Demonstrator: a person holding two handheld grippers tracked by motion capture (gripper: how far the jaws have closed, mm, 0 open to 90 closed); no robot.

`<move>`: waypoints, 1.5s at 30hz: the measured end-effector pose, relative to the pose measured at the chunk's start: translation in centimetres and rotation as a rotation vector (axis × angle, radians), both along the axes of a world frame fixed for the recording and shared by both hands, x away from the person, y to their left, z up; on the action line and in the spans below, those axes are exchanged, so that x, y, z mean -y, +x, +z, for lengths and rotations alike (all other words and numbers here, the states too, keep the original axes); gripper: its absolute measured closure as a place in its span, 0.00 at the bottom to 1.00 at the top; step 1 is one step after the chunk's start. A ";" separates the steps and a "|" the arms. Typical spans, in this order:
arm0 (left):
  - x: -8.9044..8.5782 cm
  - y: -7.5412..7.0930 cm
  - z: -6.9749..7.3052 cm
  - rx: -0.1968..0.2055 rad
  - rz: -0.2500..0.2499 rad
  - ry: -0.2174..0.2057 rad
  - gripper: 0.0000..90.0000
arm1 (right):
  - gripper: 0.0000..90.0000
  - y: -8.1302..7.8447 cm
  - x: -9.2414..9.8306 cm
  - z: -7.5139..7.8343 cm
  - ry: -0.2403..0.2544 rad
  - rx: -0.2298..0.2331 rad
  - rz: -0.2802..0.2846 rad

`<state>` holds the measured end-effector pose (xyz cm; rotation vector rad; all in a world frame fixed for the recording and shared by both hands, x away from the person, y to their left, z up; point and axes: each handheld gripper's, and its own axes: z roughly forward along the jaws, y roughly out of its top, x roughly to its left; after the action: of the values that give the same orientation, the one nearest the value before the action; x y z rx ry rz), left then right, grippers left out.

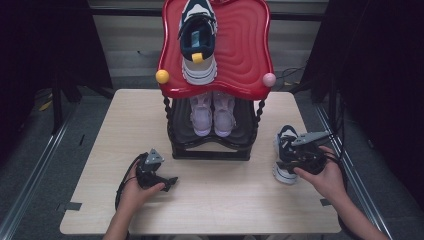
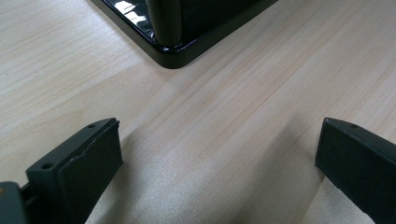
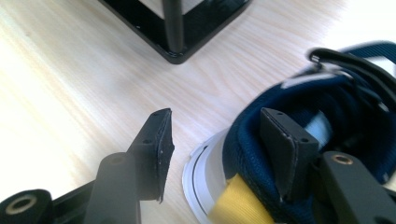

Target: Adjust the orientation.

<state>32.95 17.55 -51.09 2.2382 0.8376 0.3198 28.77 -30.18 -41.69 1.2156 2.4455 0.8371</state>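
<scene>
A navy and white sneaker [image 1: 286,171] with a yellow heel tab lies on the table at the right, its toe pointing away. My right gripper [image 1: 291,156] is over its heel. In the right gripper view the sneaker [image 3: 327,98] has one jaw inside its collar and the other outside the heel, clear of the sole, so my right gripper [image 3: 217,126] is open. My left gripper [image 1: 171,181] rests low on the table, left of the rack's front. It is open, with bare wood between the jaws [image 2: 219,126].
A black shoe rack [image 1: 210,152] stands mid-table, its corner [image 2: 173,51] close ahead of my left gripper. Its red top tray [image 1: 245,50] carries a matching navy sneaker [image 1: 198,35]. A pale pink pair [image 1: 212,115] sits on the lower shelf. The wooden table [image 1: 225,200] ends near both forearms.
</scene>
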 end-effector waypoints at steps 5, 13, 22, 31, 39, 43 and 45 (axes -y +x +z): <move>0.0 0.0 0.0 0.000 0.000 0.002 0.00 | 0.49 -0.1 -0.8 0.0 0.007 -0.004 0.018; 0.0 0.0 0.0 0.000 0.002 0.003 0.00 | 0.48 0.4 -1.1 0.2 -0.018 -0.028 0.058; 0.0 0.0 0.0 0.000 0.001 0.001 0.00 | 0.48 1.6 -1.0 0.6 -0.076 -0.121 0.119; 0.0 0.0 0.0 -0.001 0.000 0.000 0.00 | 0.52 2.6 -1.3 0.8 -0.130 -0.169 0.126; 0.0 0.0 0.0 -0.001 0.000 0.002 0.00 | 0.65 2.6 -1.1 1.0 -0.150 -0.164 0.128; 0.0 0.0 0.0 -0.001 0.000 0.000 0.00 | 0.78 2.2 -1.1 1.5 -0.149 -0.145 0.138; 0.0 0.0 0.0 -0.001 0.000 0.002 0.00 | 0.80 2.0 -1.2 1.6 -0.158 -0.152 0.156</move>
<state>32.95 17.55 -51.08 2.2402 0.8386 0.3196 30.78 -28.97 -40.13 1.0792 2.6991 0.5958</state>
